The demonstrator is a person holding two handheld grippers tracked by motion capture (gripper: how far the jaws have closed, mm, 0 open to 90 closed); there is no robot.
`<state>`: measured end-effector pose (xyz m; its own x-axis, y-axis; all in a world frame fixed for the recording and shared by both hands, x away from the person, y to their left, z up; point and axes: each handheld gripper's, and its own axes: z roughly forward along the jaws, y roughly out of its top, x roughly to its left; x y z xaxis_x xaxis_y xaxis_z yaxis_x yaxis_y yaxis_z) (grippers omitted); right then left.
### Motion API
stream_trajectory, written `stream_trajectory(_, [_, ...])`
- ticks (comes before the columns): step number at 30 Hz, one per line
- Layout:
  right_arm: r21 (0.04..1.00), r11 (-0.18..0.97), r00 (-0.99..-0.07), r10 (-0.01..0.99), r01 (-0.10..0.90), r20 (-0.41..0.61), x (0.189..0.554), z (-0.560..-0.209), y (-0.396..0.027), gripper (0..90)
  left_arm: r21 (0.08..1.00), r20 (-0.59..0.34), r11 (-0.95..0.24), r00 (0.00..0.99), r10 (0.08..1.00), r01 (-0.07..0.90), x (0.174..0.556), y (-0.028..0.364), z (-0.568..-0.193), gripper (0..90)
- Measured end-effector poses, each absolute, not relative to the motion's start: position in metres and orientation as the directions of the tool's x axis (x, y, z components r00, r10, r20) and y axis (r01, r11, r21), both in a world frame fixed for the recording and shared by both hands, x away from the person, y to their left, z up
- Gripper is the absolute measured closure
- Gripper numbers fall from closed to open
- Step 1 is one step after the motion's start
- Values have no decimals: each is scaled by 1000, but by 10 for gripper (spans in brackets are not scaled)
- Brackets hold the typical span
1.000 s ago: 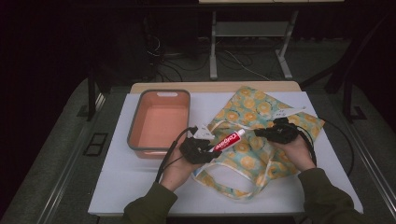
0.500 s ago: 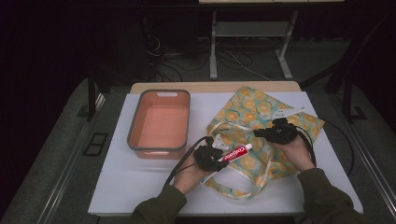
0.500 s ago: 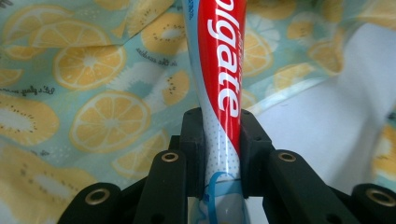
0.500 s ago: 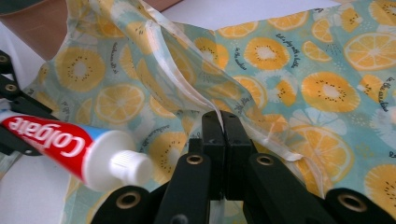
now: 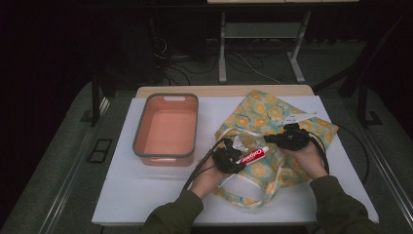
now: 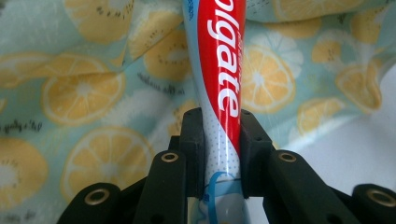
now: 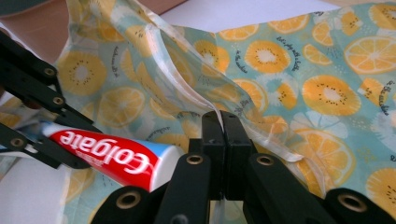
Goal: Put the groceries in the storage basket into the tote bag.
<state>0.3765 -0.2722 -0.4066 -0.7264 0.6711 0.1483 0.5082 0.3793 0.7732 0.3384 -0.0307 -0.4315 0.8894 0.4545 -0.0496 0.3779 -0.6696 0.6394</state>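
A red and white toothpaste tube [image 5: 253,156] [image 6: 219,84] [image 7: 109,156] is clamped in my left gripper [image 5: 233,162] [image 6: 220,140], which is shut on its lower end. The tube points over a cloth bag [image 5: 277,117] [image 6: 84,93] [image 7: 327,70] printed with orange slices on pale blue. My right gripper [image 5: 272,140] [image 7: 223,140] is shut on the bag's white-trimmed rim [image 7: 182,79] and lifts it, a short way right of the tube's cap. In the right gripper view the left gripper's black arms [image 7: 32,79] show at the left.
An empty salmon-pink bin [image 5: 168,129] with a grey rim stands on the white table top [image 5: 146,195], left of the bag. The bag's white handle loop [image 5: 243,195] lies toward the front edge. Dark floor, cables and a metal stand lie beyond the table.
My left gripper has carried the toothpaste tube rightward, closer to the bag's lifted rim. The right gripper has kept its hold on the rim in nearly the same spot.
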Motion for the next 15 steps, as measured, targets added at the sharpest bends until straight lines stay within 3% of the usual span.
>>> stream_trajectory(15, [823,330,-744,649,462,158,371,-390,-274,894,659,-59,-635,869,491,403,365,-52,-434,745])
